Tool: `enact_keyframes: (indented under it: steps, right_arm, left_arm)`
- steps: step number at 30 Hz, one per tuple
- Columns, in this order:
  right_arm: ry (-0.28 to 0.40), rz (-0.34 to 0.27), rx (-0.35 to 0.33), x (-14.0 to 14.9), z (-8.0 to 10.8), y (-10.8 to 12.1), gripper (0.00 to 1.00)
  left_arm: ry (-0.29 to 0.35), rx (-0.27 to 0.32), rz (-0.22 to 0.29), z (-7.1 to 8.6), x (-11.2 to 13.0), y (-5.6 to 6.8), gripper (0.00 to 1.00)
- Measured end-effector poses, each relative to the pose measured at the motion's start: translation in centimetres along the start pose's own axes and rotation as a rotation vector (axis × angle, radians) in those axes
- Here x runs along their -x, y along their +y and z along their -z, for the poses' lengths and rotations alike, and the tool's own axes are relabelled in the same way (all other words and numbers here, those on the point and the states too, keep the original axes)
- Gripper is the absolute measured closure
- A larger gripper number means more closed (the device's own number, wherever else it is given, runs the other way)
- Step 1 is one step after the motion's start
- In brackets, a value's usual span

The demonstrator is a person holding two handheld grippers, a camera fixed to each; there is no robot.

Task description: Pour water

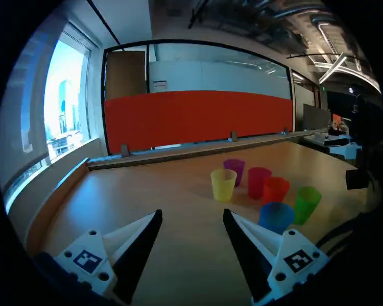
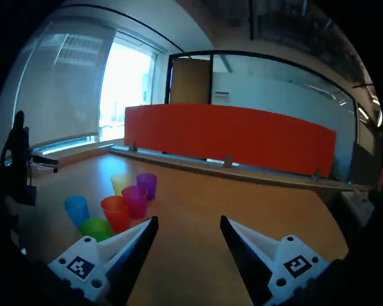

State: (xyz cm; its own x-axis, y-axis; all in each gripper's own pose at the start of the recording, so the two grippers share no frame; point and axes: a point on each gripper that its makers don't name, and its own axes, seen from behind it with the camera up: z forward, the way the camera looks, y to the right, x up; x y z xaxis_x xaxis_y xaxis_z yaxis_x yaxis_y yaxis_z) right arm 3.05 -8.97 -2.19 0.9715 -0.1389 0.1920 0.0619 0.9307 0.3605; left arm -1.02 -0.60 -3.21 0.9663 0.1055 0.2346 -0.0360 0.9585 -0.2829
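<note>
Left claw (image 1: 192, 211) & right claw (image 2: 189, 218) agape, six cups (image 1: 274, 189) clustered on desk (image 1: 166, 188)

Six translucent plastic cups stand upright in a close cluster on the wooden table (image 1: 140, 194). The yellow cup (image 1: 223, 184) and purple cup (image 1: 234, 168) are at one end, the magenta cup (image 1: 258, 182) and orange cup (image 1: 276, 189) in the middle, and the blue cup (image 1: 276, 217) and green cup (image 1: 307, 204) at the other. Their contents cannot be made out.

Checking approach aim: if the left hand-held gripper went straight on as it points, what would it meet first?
Likely nothing near: bare table runs ahead to the orange partition. The yellow cup stands slightly right of that line; depth is unclear, so it might be clipped.
</note>
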Motion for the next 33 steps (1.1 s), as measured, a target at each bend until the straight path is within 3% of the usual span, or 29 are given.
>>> enact_keyframes:
  steps: [11, 21, 27, 33]
  right_arm:
    - [0.149, -0.032, 0.140, -3.5, 0.5, 3.4, 0.06]
    - [0.261, -0.086, 0.266, -5.3, 1.6, 6.2, 0.06]
    - [0.295, -0.113, 0.306, -5.7, 2.3, 7.1, 0.06]
    - [0.284, -0.121, 0.313, -5.5, 2.4, 7.5, 0.06]
  left_arm:
    - [0.054, -0.057, 0.019, 0.2, -0.6, -1.2, 0.12]
    - [0.149, -0.107, 0.031, 0.8, -3.0, -2.1, 0.12]
    - [0.185, -0.137, 0.062, 0.9, -3.8, -2.5, 0.12]
    - [0.191, -0.139, 0.090, 0.5, -3.8, -2.6, 0.12]
